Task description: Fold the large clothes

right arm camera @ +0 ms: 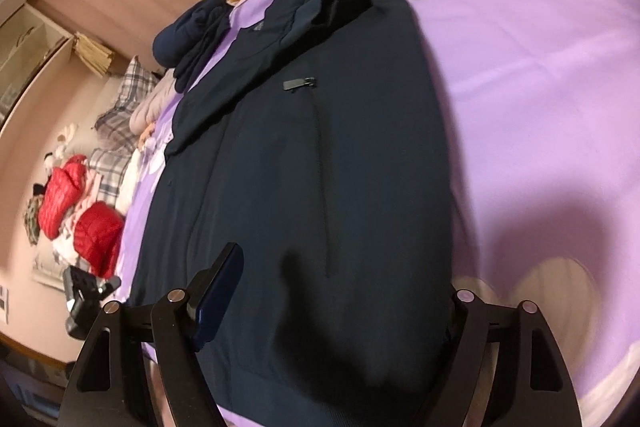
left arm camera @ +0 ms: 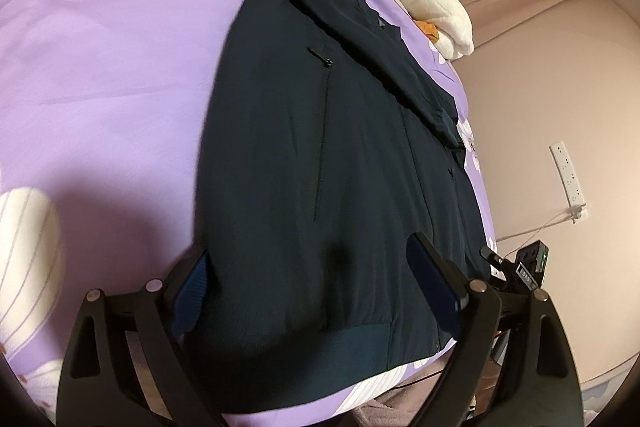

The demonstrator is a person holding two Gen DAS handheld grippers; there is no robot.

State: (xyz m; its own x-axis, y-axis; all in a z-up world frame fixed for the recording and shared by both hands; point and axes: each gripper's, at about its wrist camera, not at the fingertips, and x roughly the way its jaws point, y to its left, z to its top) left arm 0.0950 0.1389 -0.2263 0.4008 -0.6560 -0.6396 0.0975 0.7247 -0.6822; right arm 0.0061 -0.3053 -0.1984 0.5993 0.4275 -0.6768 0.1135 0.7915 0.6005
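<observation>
Jacket [left arm camera: 320,131] flat on purple bedsheet [left arm camera: 120,67], toy [left arm camera: 432,7] beside

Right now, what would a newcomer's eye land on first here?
A dark navy jacket spread flat down the middle of a purple flowered bedspread. At the far end lies a white and orange plush toy. In the right wrist view, bright red clothing is heaped on the floor beside the bed.

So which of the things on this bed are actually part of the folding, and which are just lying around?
Part of the job:
- dark navy jacket, spread flat
- left gripper, open
- right gripper, open

Just lying about:
- cream plush toy
- dark clothes pile
- red garments
- wall socket
</observation>
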